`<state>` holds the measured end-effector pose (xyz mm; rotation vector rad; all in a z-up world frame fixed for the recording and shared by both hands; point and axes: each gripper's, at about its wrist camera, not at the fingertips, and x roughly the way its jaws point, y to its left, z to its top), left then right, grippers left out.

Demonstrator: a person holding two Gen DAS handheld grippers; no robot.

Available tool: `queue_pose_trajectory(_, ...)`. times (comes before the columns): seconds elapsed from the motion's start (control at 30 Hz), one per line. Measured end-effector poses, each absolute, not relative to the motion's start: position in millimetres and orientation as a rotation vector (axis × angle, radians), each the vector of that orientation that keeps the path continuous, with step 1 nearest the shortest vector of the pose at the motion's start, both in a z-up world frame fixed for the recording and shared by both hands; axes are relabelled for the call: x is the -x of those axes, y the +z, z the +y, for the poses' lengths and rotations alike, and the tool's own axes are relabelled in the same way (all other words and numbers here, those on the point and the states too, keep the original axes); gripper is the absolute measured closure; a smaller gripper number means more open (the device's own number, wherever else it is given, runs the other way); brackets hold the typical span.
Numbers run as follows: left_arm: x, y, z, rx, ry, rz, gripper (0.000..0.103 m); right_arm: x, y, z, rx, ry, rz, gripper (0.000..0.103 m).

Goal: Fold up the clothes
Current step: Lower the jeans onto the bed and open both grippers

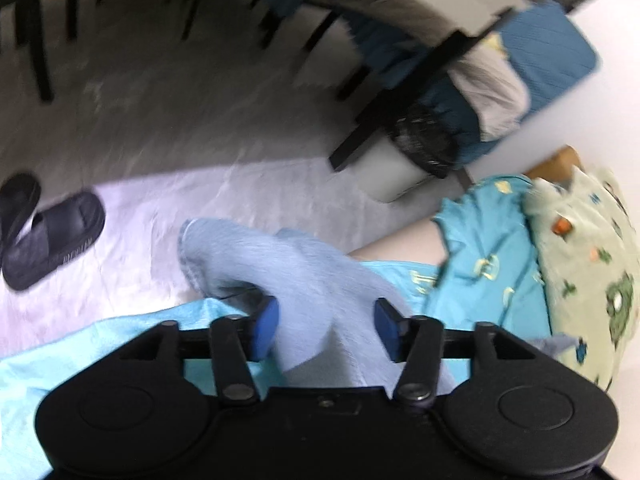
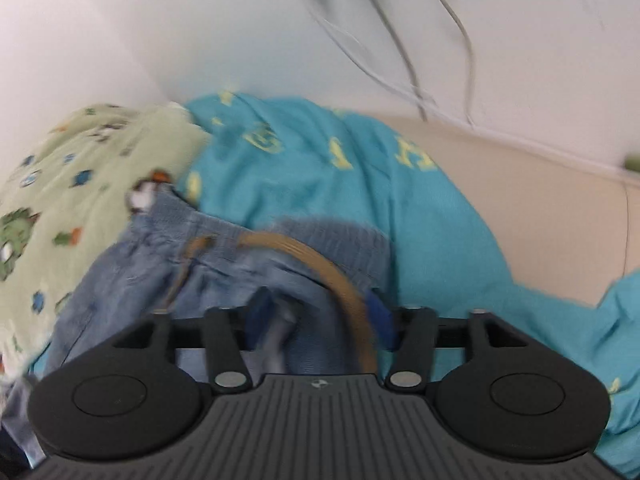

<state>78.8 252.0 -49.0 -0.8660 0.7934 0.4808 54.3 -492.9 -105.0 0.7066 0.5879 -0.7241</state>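
Blurring softens both views, so fabric edges are hard to trace. The left gripper (image 1: 326,326) has its jaws wide, a pale blue trouser leg (image 1: 280,264) lying loose between them and running toward ten o'clock over the floor (image 1: 160,128). The right gripper (image 2: 318,322) is also wide apart around the jeans waistband (image 2: 240,248) and tan belt (image 2: 320,264); its pads are partly hidden by denim. A teal sheet (image 2: 360,168) lies beyond, a green patterned cloth (image 2: 80,168) at nine o'clock.

- Cream bed surface (image 2: 560,216), bare at right of the right wrist view.
- Spread over it: turquoise sheet with yellow print (image 2: 340,168), centre frame.
- At left, on the bed: pale green patterned cloth (image 2: 80,168).
- Lying on the sheet, lower centre: blue jeans (image 2: 132,264).
- Grey floor (image 1: 160,128), upper left of the left wrist view, carrying black sandals (image 1: 44,232).
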Motion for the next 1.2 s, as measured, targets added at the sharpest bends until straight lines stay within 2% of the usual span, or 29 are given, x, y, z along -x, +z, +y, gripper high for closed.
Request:
queue_pose_trajectory(0.03, -76.3, -42.8, 244.2, 0.836, 0.464, 0.777, 0.04, -53.1, -98.6, -488.0, -0.658, -0.728, 0.572, 0.029)
queue_pose_trajectory(0.3, -78.3, -6.3, 167.0, 0.562, 0.315, 0.708, 0.035, -54.8, -71.4, -452.5, -0.481, -0.556, 0.482, 0.027)
queue_pose_trajectory(0.53, -121.3, -1.8, 101.1, 0.395, 0.14, 0.714, 0.035, -75.5, -82.2, -380.2, -0.523, -0.187, 0.571, 0.027)
queue_pose_trajectory(0.67, -141.0, -13.1, 73.9, 0.276, 0.069, 0.717, 0.035, -93.0, -98.8, -330.8, -0.423, -0.055, 0.611, 0.027)
queue_pose_trajectory(0.93, -158.4, -35.5, 54.0, 0.143, 0.014, 0.777, 0.035, -133.5, -103.7, -245.6, -0.171, 0.175, 0.518, 0.028)
queue_pose_trajectory(1.2, -164.9, -54.8, 70.1, 0.145, 0.046, 0.784, 0.035, -210.2, -130.3, -145.3, -0.065, 0.336, 0.548, 0.027)
